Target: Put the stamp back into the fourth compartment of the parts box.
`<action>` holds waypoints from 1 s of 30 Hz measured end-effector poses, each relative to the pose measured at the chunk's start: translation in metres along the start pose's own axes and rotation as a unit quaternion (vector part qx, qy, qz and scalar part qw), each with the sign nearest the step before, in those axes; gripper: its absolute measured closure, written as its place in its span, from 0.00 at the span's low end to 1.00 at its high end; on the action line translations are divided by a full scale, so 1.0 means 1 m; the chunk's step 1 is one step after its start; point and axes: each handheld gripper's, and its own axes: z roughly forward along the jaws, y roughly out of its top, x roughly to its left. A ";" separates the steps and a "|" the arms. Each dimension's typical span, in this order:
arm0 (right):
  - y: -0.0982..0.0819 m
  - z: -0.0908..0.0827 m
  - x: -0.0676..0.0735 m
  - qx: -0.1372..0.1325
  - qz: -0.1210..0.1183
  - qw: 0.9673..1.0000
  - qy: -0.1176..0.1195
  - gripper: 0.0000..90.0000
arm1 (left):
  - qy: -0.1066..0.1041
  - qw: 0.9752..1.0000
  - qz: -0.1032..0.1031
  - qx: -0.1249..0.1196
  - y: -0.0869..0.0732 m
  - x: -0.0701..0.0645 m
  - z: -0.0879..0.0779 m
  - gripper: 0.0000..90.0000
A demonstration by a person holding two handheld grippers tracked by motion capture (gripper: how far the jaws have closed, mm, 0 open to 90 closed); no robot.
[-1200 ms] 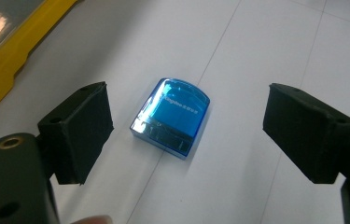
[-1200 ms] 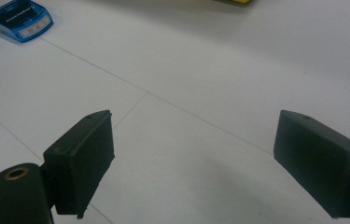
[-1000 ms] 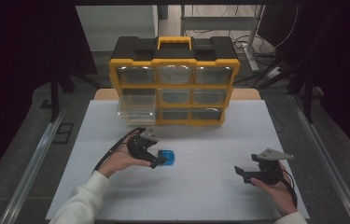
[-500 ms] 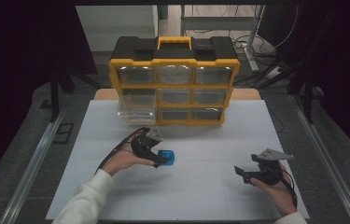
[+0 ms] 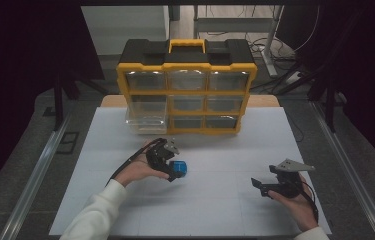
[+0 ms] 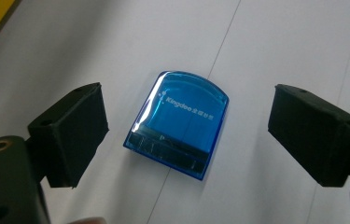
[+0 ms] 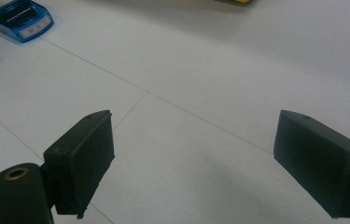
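Observation:
A small translucent blue box (image 6: 178, 122) with white lettering lies flat on the white table; it also appears as the blue box (image 5: 179, 168) in the high view and the blue box (image 7: 19, 19) at the top left of the right gripper view. My left gripper (image 5: 171, 170) hovers over it, open, jaws wide on either side without touching; in its own view the left gripper (image 6: 189, 135) frames the box. My right gripper (image 5: 258, 186) rests near the table's front right, open and empty, seen as the right gripper (image 7: 193, 163) over bare table.
A yellow and black drawer organiser (image 5: 186, 85) stands at the back of the white table (image 5: 215, 150). Its lower left clear drawer (image 5: 146, 122) is pulled out. Dark floor and metal rails flank the table.
The left hand and gripper have crept slightly lower over the blue box. The right gripper has stayed put.

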 end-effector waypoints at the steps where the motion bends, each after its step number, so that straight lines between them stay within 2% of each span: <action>1: 0.000 0.000 0.000 0.000 0.000 1.000 0.000 0.14 | 0.000 1.000 0.000 0.003 0.001 0.000 0.001 0.13; 5: 0.000 0.000 0.000 0.000 -0.001 1.000 0.000 0.14 | 0.006 1.000 0.005 0.017 0.003 0.002 0.007 0.11; 13: 0.000 0.000 0.001 0.002 -0.001 1.000 0.002 0.14 | 0.003 0.999 0.012 0.040 0.005 0.004 0.022 0.10; 20: 0.000 0.000 0.000 0.001 0.000 1.000 0.001 0.14 | -0.002 0.998 0.028 0.064 0.004 0.009 0.031 0.11; 23: 0.000 0.000 0.001 0.002 -0.001 1.000 0.002 0.14 | -0.008 0.997 0.027 0.075 0.002 0.010 0.035 0.11; 27: 0.000 0.000 0.000 0.002 -0.001 1.000 0.002 0.14 | -0.019 0.997 0.031 0.070 0.001 0.011 0.036 0.13; 30: 0.000 0.000 0.001 0.003 -0.001 1.000 0.002 0.14 | -0.028 0.997 0.028 0.065 0.001 0.013 0.035 0.19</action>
